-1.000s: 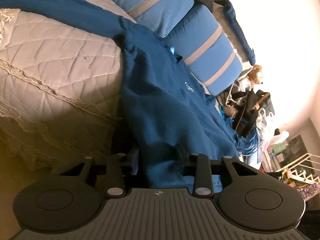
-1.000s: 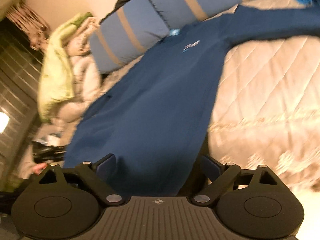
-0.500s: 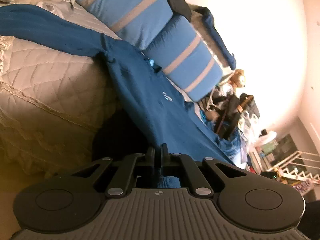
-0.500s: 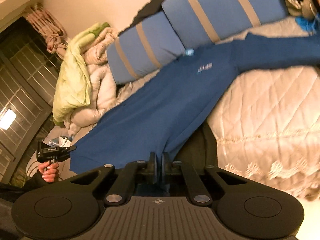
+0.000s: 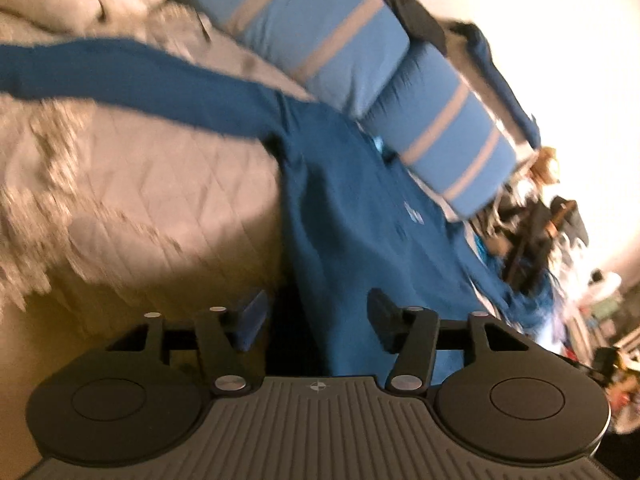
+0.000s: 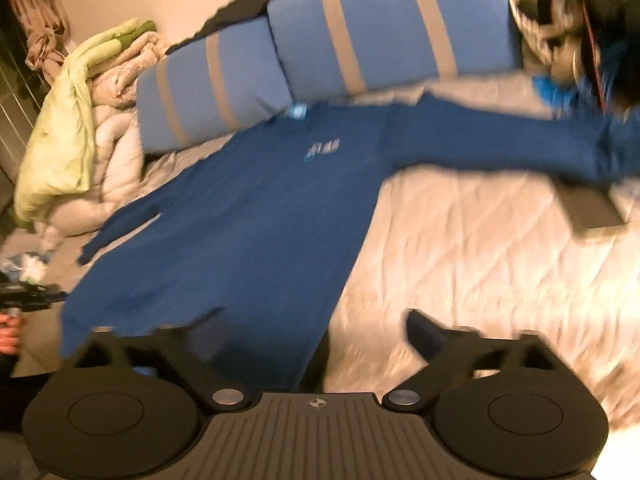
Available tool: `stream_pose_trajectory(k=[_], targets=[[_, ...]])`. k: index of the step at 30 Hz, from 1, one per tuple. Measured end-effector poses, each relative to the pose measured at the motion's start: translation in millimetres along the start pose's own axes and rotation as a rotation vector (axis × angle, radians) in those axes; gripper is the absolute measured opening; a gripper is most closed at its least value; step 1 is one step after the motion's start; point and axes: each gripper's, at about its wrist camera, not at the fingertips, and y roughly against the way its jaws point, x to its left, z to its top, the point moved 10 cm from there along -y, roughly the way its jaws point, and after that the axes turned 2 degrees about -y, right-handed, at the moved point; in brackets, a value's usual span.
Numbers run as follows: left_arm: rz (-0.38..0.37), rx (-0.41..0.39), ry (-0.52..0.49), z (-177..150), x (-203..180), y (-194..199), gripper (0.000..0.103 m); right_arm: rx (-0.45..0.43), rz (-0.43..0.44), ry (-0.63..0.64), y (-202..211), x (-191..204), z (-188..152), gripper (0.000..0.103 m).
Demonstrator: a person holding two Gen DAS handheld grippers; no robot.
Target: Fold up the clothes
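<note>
Bed (image 6: pixel 480 248): quilted pale cover, carrying everything else.
Pillows (image 6: pixel 392 28): two blue ones with tan stripes, against the wall behind the shirt's collar.
Blue shirt (image 6: pixel 248 208): spread flat on the bed, long sleeves out to both sides, hem hanging toward the cameras.
Right wrist view only: a green-and-cream bedding pile (image 6: pixel 68 120) and a hand (image 6: pixel 8 334) at the frame's edge.
Left wrist view only: a cluttered corner, too blurred to name, probably bags.
Left gripper (image 5: pixel 316 316): fingers opening, hem between them, unpinched.
Right gripper (image 6: pixel 316 332): fingers opening wide, holding nothing.
</note>
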Motion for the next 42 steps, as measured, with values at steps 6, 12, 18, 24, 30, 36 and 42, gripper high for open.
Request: stream_pose_trajectory(k=[6,12,18,24,30,36,42], targets=[[0.250,-0.089,-0.123,28,13,-2,0.073,-0.074,-0.116,0.086,-16,22,39,0.103],[0.437,-0.152,-0.351,61,9,-3,0.074,-0.111,-0.106,0.146,-39,45,80,0.103],[0.506,-0.232,-0.473,110,3,14,0.074,-0.145,-0.133,0.233,-56,62,118,0.103],[0.501,-0.275,-0.470,154,8,28,0.080,-0.163,-0.130,0.289,-71,79,147,0.103],[0.530,-0.300,-0.356,155,44,16,0.083,-0.111,-0.078,0.260,-104,92,134,0.103],[0.486,-0.277,-0.196,137,102,1,0.083,-0.039,-0.010,0.222,-144,113,102,0.103],[0.408,-0.360,0.096,138,157,12,0.083,0.038,0.058,0.194,-170,132,76,0.103]])
